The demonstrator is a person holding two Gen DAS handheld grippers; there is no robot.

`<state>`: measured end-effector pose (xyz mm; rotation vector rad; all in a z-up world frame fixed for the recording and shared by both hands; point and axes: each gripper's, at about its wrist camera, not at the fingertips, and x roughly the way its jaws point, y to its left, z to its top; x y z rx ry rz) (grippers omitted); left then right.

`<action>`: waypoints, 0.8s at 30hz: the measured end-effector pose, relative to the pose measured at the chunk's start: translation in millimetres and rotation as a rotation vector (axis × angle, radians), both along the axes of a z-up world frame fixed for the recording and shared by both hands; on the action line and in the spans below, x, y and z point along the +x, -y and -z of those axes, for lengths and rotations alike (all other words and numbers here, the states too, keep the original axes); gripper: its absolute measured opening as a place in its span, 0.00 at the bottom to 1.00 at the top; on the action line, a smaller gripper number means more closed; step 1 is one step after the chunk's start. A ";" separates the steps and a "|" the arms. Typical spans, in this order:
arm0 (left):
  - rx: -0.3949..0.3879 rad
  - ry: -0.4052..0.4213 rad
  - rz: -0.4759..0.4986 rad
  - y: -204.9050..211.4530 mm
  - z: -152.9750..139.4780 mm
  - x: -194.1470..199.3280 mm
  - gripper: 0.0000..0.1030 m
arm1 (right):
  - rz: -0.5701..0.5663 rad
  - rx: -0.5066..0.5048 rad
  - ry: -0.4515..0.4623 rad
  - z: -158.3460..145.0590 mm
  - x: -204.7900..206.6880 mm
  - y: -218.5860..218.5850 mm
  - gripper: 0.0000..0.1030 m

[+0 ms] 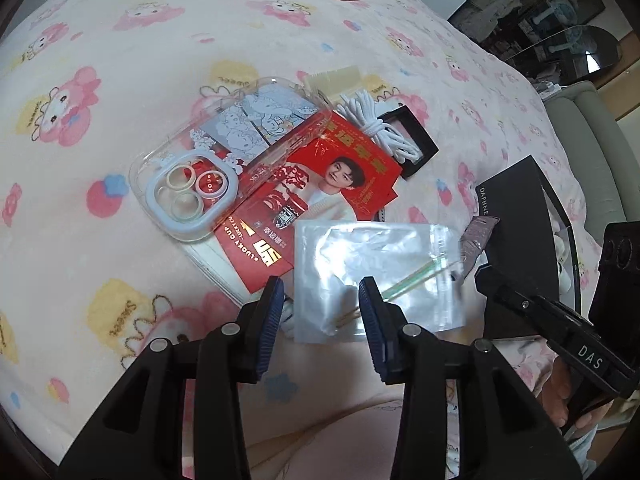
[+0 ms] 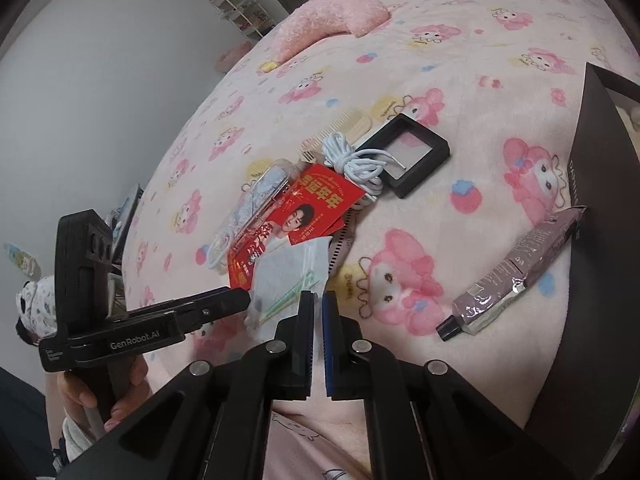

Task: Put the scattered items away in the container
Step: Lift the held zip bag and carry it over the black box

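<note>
Left gripper (image 1: 320, 312), bottom centre of left view: jaws spread, straddling near edge of clear zip bag (image 1: 380, 276), pads not pressing.

Right gripper (image 2: 318, 308), bottom centre of right view: jaws pressed together; whether bag corner pinched, cannot tell.

Bag: light, limp, slick; green sticks inside; best pinched at edge.

Farther: crumpled tube (image 2: 516, 272), then black box (image 2: 600, 240), right edge.

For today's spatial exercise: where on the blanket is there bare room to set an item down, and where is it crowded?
Bare: the blanket between the pink pillow and the black frame. Crowded: the pile running from the phone case to the zip bag.
</note>
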<state>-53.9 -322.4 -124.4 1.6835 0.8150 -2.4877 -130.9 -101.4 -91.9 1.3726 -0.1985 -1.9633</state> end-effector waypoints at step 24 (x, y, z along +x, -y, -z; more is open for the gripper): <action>0.017 -0.003 0.016 -19.0 -6.3 1.3 0.35 | -0.049 -0.048 0.144 36.3 -6.4 5.9 0.08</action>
